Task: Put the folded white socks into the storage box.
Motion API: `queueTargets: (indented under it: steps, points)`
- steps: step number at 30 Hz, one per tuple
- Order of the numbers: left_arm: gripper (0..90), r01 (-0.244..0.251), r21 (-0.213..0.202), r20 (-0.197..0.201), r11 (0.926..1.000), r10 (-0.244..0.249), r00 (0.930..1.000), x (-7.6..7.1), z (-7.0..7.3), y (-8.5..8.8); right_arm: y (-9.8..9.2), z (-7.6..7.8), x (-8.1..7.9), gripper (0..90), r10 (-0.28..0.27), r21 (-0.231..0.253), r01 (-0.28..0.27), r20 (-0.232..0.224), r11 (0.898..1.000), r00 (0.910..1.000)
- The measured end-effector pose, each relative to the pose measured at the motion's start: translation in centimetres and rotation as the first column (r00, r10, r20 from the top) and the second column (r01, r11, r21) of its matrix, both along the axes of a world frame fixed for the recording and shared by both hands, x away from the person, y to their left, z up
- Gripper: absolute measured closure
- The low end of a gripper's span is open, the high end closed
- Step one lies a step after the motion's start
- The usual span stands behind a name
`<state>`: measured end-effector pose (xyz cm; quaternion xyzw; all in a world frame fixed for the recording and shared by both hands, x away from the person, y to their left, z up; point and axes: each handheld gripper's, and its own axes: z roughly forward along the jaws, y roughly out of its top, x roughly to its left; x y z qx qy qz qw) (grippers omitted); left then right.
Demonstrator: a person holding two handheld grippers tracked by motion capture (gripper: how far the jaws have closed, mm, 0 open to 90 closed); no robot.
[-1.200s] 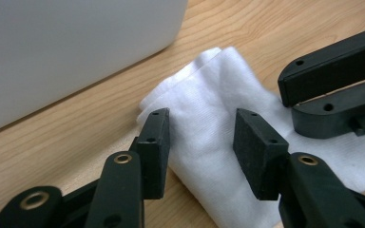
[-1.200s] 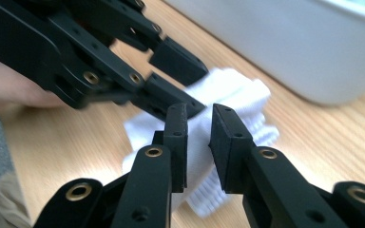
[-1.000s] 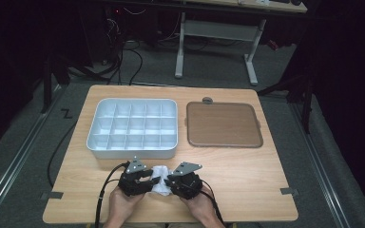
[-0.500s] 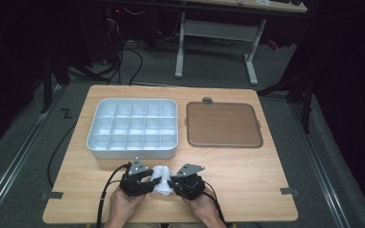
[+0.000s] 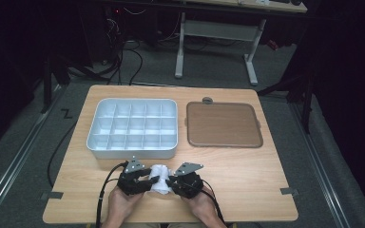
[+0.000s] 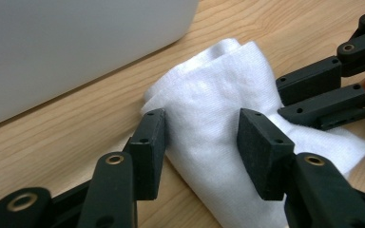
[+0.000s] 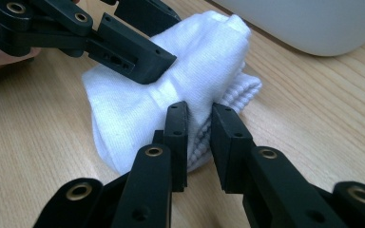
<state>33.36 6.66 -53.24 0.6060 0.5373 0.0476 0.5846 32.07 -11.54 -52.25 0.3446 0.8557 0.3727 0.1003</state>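
Note:
A bunched white sock (image 5: 159,172) lies on the wooden table near its front edge, between both hands. My left gripper (image 5: 150,182) comes in from the left. Its jaws straddle the thick part of the sock (image 6: 218,85), and both pads of the left gripper (image 6: 202,133) touch the fabric. My right gripper (image 5: 172,183) comes in from the right, and the right gripper (image 7: 199,128) has its jaws nearly together on a fold by the ribbed cuff (image 7: 244,90). The sock (image 7: 123,109) is waisted where it is pinched.
A white compartment tray (image 5: 133,153) stands just beyond the sock, its near wall close to the grippers. To its right lies a flat brown tray (image 5: 223,124) with a small grey knob (image 5: 207,100) behind it. Bare wood stretches right of my hands.
Both hands stay at the sock. The right gripper has edged very slightly and the sock looks a little more bunched between the two grippers.

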Motion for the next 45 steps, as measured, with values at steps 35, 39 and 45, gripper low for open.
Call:
queueTargets:
  steps: [35,39,45]
  points:
    - [29.0,-0.087,-0.083,-0.155,0.9927,0.073,0.9853,1.9,2.3,3.4,-2.7,1.0,0.0,66.0,-0.112,0.085,0.108,0.050,0.991,0.9924]
    - [28.8,-0.094,-0.072,-0.175,0.9930,0.081,0.9813,2.1,1.8,2.9,-6.2,0.7,0.1,64.6,-0.203,0.090,0.199,0.043,0.976,0.9782]
    - [30.6,-0.121,-0.025,-0.186,0.9923,0.114,0.9759,2.2,1.0,2.3,-11.2,0.1,0.0,61.5,-0.327,0.052,0.325,0.047,0.944,0.9437]
